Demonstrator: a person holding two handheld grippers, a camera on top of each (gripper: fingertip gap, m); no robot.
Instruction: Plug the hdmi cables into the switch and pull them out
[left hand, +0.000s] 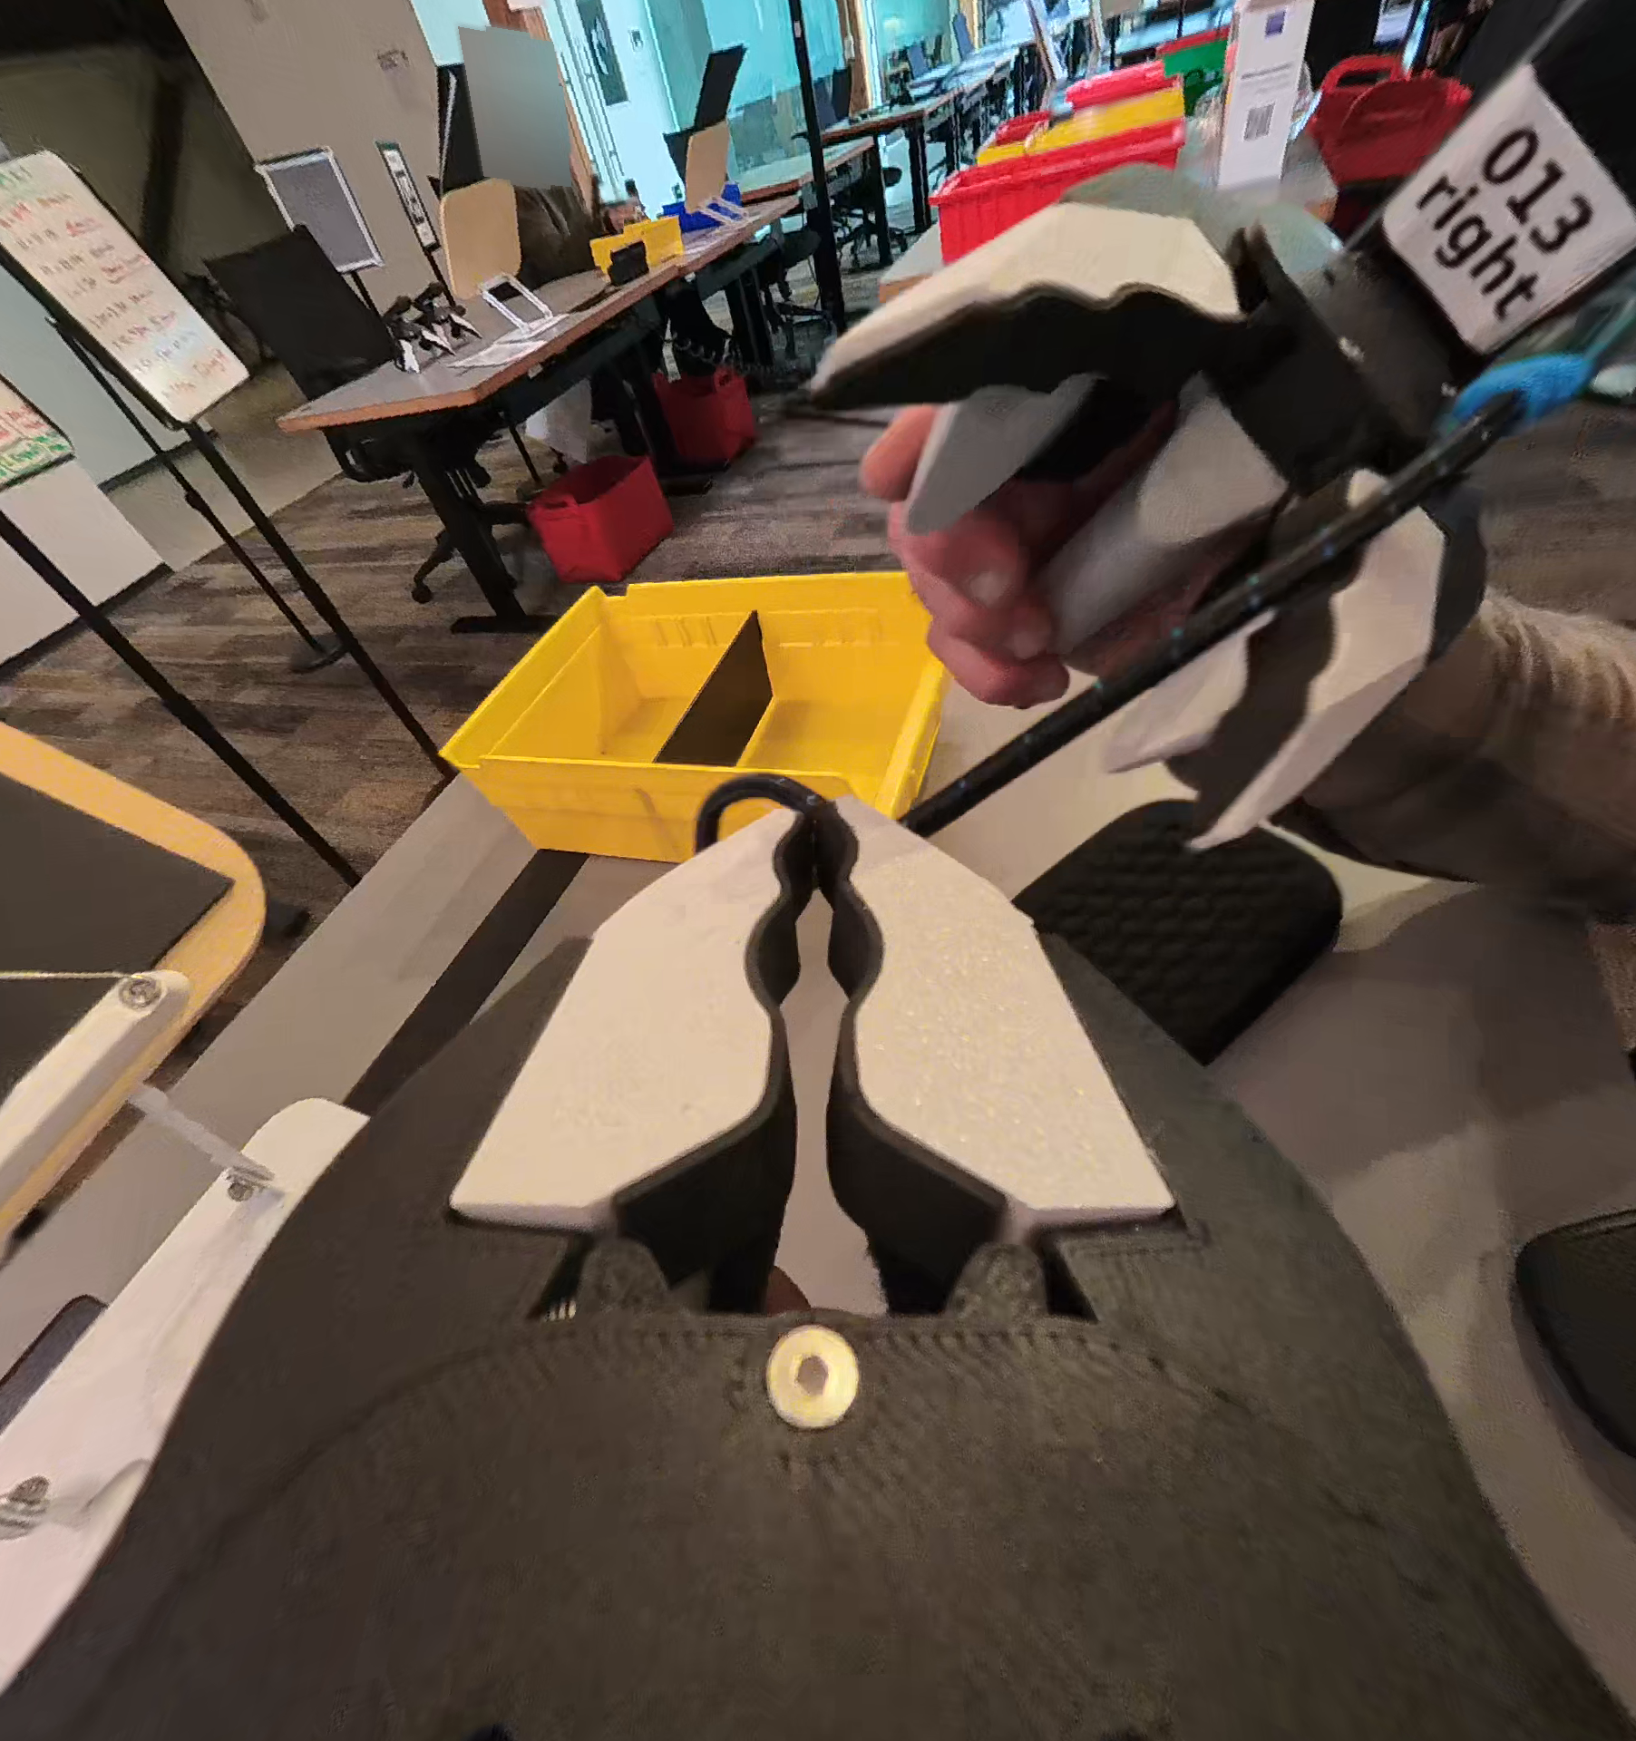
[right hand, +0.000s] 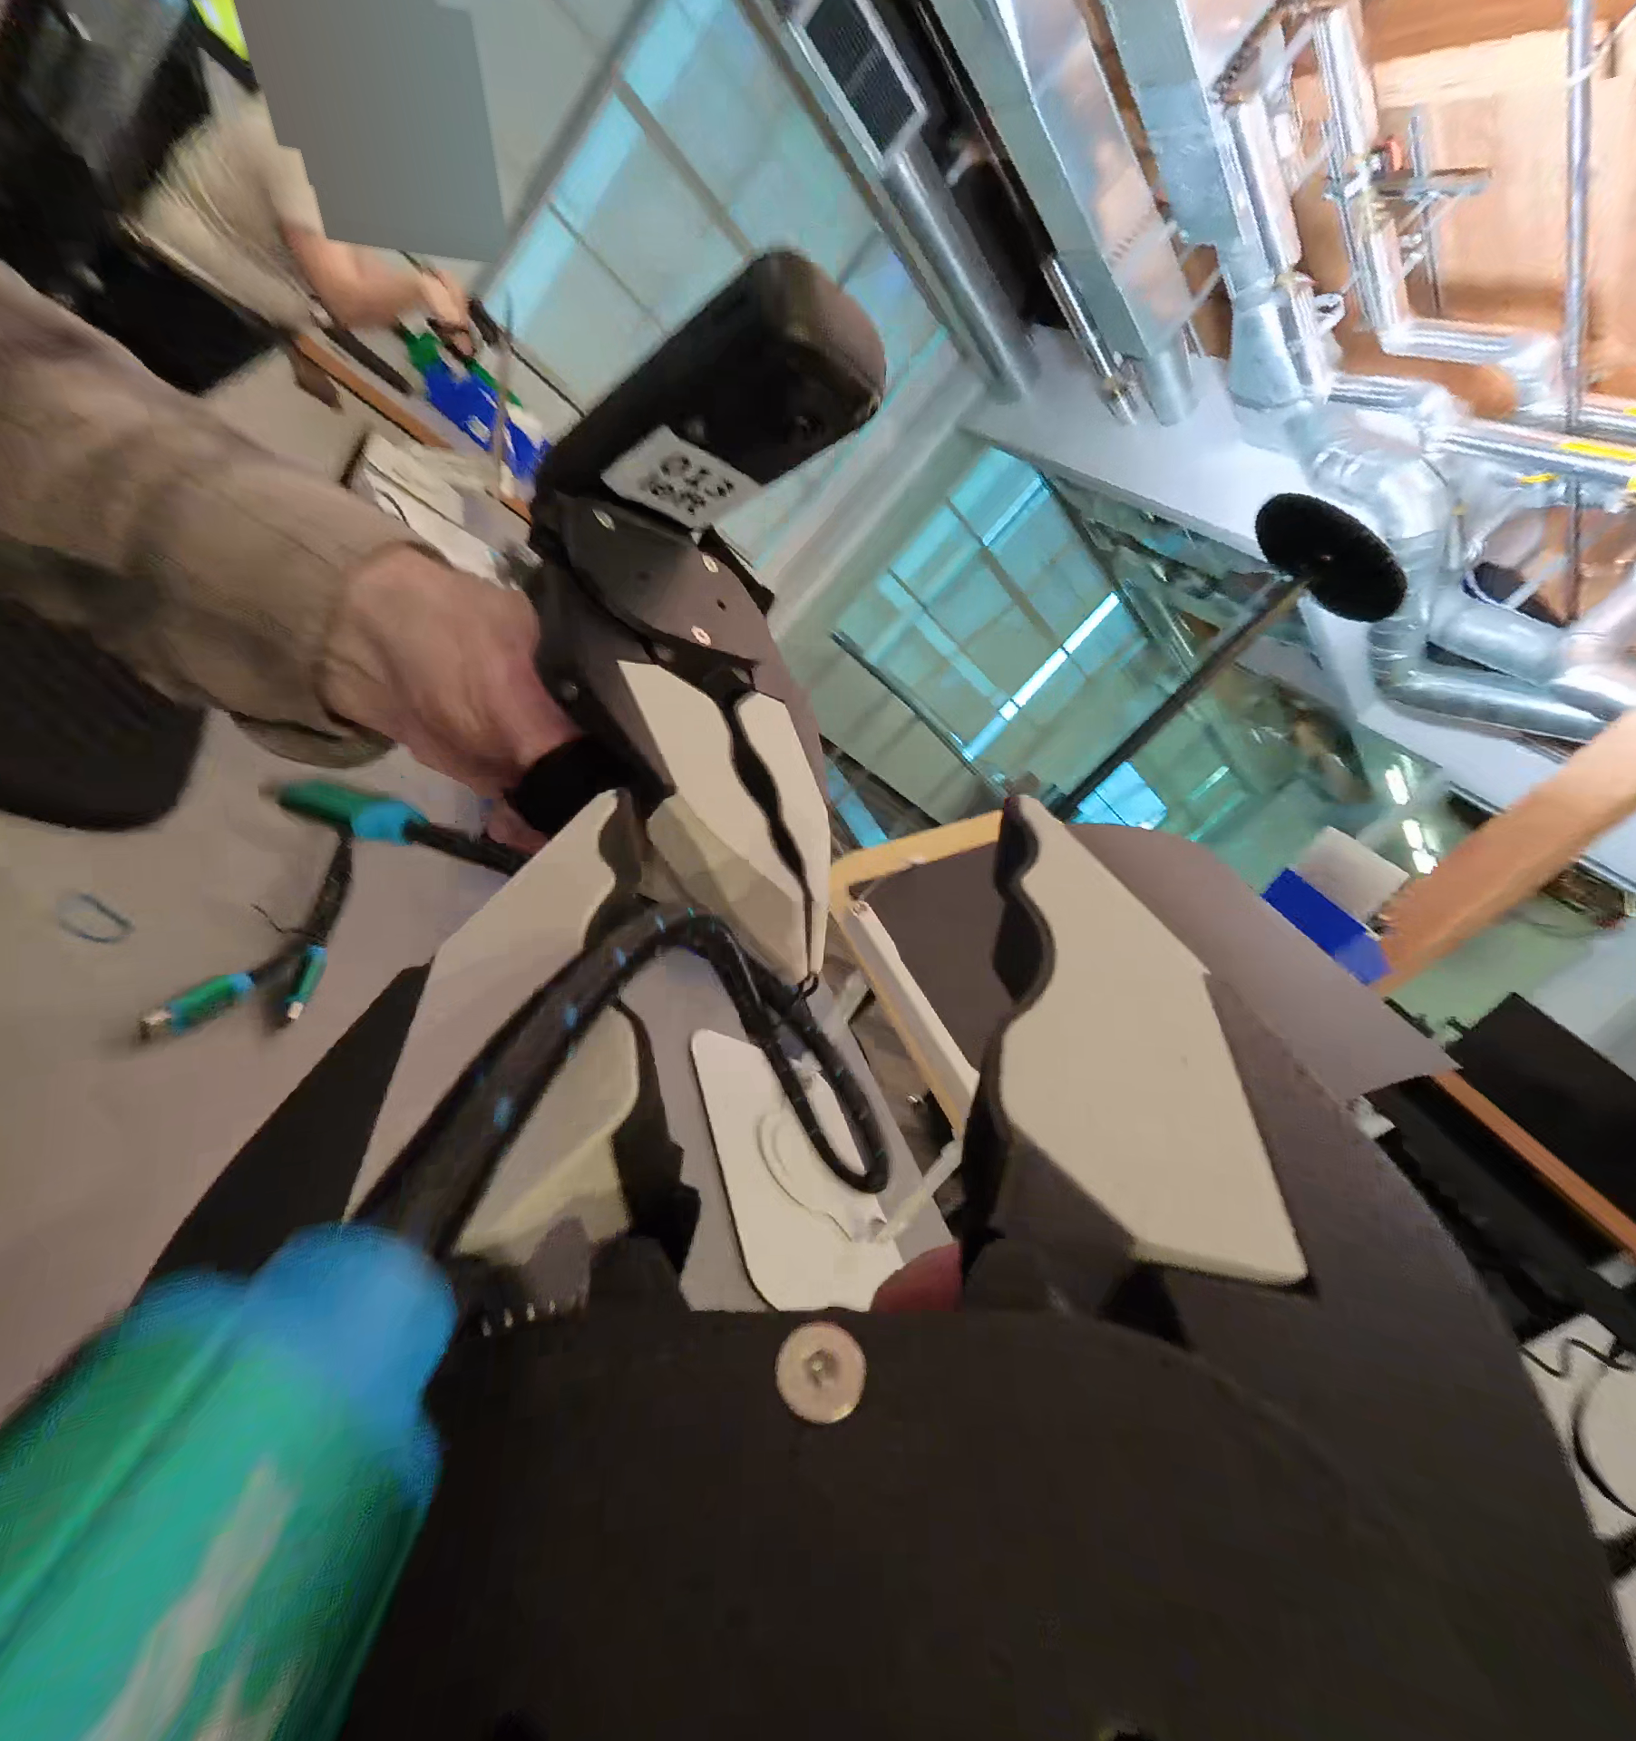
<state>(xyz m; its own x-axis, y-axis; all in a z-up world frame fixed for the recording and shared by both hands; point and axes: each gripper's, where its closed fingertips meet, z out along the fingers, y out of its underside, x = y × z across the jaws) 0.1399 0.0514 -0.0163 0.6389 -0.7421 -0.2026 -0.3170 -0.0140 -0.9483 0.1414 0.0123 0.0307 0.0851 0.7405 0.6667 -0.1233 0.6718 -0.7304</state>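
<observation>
A black braided HDMI cable point(left hand: 1163, 641) runs from a blue and green plug point(right hand: 230, 1460), blurred close to the right wrist camera, to my left gripper point(left hand: 814, 829). The left gripper is shut on the cable, and a small loop point(left hand: 748, 796) pokes out past its tips. It also shows in the right wrist view point(right hand: 809, 961), tips down on the cable. My right gripper point(right hand: 809, 820) is open wide, and the cable lies along its left finger point(right hand: 513, 989). In the left wrist view the right gripper point(left hand: 993, 593) is up and to the right, with the cable passing between its fingers. I see no switch.
A yellow bin point(left hand: 607, 754) with a black divider stands at the table's far edge. A black pad point(left hand: 1191, 904) lies to the right. More green and blue plugged cables point(right hand: 343, 810) and a blue rubber band point(right hand: 93, 916) lie on the grey table. A wood-framed board point(left hand: 136, 895) is on the left. My right fingertips sit around 6 cm from my left ones.
</observation>
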